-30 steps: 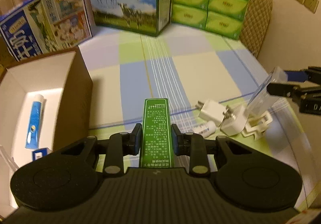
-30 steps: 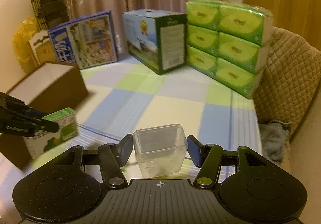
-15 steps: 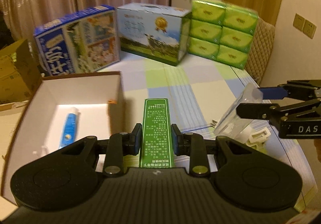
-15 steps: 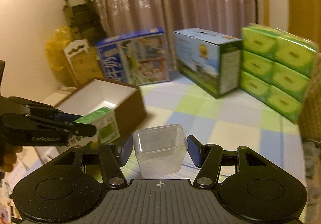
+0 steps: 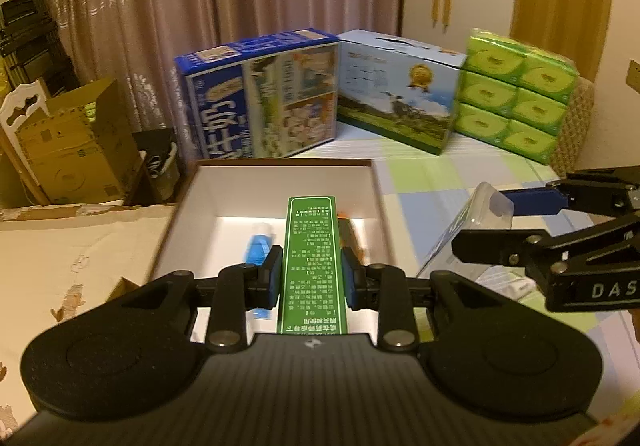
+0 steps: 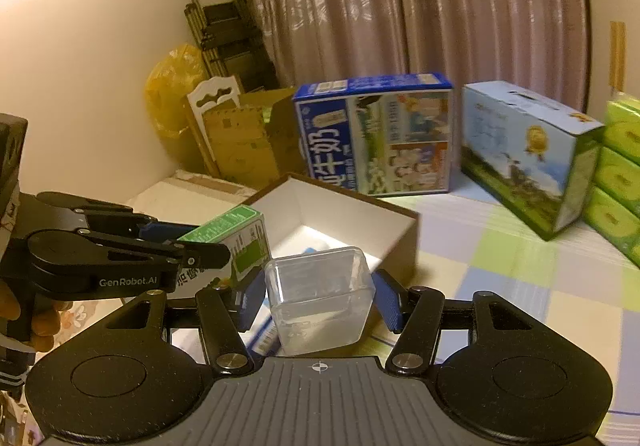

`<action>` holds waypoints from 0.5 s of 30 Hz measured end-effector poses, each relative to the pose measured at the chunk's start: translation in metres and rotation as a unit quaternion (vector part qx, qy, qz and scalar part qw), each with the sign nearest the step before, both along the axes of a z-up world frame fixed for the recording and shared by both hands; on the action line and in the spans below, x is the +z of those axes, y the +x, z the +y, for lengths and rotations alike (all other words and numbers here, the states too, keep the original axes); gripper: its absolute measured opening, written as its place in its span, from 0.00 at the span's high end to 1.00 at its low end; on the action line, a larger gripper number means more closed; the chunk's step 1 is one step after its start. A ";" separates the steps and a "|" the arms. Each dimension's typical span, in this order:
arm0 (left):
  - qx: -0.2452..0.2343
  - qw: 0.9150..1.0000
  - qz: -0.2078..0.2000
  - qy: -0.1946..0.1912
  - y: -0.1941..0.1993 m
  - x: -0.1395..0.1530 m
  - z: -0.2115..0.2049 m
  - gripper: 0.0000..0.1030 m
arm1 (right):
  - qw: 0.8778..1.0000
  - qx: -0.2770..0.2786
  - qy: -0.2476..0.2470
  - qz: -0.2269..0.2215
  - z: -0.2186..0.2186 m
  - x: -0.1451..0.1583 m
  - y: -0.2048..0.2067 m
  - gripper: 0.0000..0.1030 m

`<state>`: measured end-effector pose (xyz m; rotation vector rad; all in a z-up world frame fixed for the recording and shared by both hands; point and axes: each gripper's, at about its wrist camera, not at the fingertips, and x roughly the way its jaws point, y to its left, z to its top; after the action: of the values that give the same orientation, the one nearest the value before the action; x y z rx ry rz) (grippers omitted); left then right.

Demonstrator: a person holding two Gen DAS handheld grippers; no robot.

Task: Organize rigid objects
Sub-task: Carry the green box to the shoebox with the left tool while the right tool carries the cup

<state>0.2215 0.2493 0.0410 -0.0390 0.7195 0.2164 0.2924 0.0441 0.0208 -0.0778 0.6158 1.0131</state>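
The left gripper (image 5: 311, 278) is clenching a slim green carton (image 5: 311, 266) between its blue fingers (image 5: 273, 278), the carton's long axis running straight forward, in line with the fingers. The carton is hanging directly above the open brown storage box (image 5: 376, 182), whose white inside is already holding a blue tube (image 5: 258, 252) and a darker, partly hidden item beside it. The right gripper (image 6: 320, 300) is gripping a clear plastic container (image 6: 320, 300) by its two sides, its fingers (image 6: 387, 300) pressing against the walls, and it is sitting just to the right of the storage box, over the checked cloth (image 6: 520, 258) covering the surface. Of the two, the left gripper looks nearer the drop, since its carton is already over the opening, while the container probably needs carrying leftward past the rim. Behind, a blue milk carton case (image 5: 260, 98), a second printed case (image 5: 396, 86) and stacked green tissue packs (image 5: 516, 94) are lining the curtain.
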 end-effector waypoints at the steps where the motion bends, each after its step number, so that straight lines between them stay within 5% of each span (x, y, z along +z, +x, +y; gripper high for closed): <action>1: 0.001 1.000 0.000 0.001 0.000 0.000 0.006 0.75 | 1.000 -0.001 -0.003 0.001 0.011 -0.001 0.000 0.47; 15: 0.001 0.999 0.033 0.000 0.040 -0.032 0.086 0.75 | 0.997 -0.053 -0.046 0.037 0.108 -0.030 0.032 0.47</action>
<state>0.2617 0.3348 0.0095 -0.0325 0.7856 0.2201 0.3242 0.1522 -0.0095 -0.0890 0.7269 0.8882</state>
